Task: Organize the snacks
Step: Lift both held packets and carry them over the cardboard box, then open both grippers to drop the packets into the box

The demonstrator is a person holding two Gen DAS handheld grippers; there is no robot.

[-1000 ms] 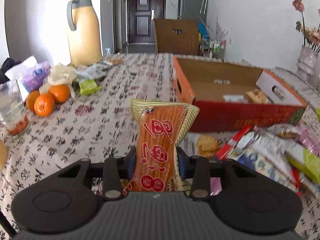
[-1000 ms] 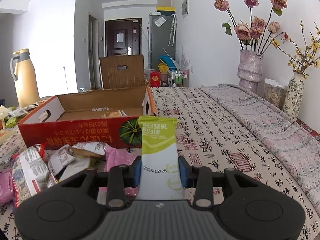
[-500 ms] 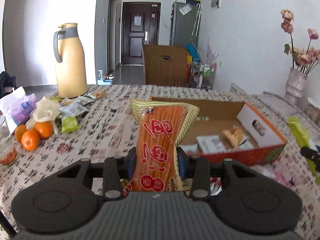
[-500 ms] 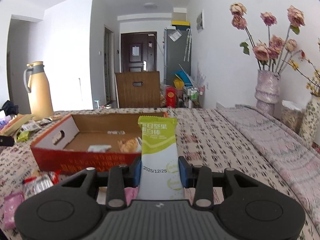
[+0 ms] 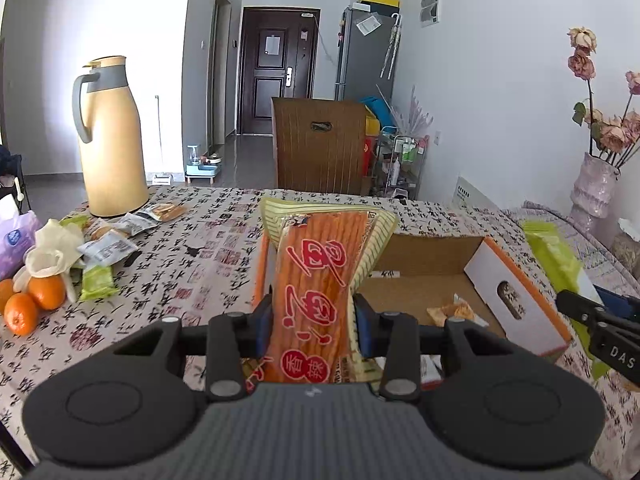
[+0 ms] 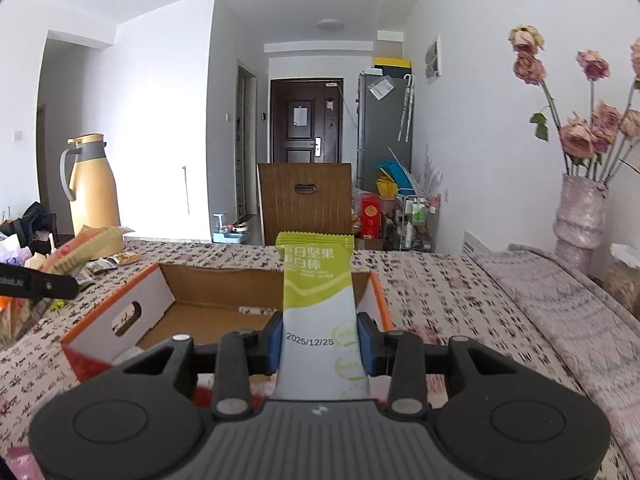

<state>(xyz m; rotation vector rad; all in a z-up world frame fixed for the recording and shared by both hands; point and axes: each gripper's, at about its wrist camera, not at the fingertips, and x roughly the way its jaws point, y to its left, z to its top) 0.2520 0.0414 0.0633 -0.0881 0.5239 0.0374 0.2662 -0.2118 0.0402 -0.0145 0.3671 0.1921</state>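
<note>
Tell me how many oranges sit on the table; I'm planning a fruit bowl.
3 visible, clustered at the table's left edge in the left wrist view: one, one, one partly cut off. More may be hidden.

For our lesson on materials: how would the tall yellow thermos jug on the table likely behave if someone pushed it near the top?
The thermos jug looks tall on a narrow base, so it might tip. Its smooth, rigid body probably would not flex. The tablecloth beneath could bunch rather than let it slide.

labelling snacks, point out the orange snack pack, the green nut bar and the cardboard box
orange snack pack (image 5: 316,296), left wrist view, printed front
green nut bar (image 6: 320,300), right wrist view, wrapper middle
cardboard box (image 6: 120,312), right wrist view, white end flap
</note>
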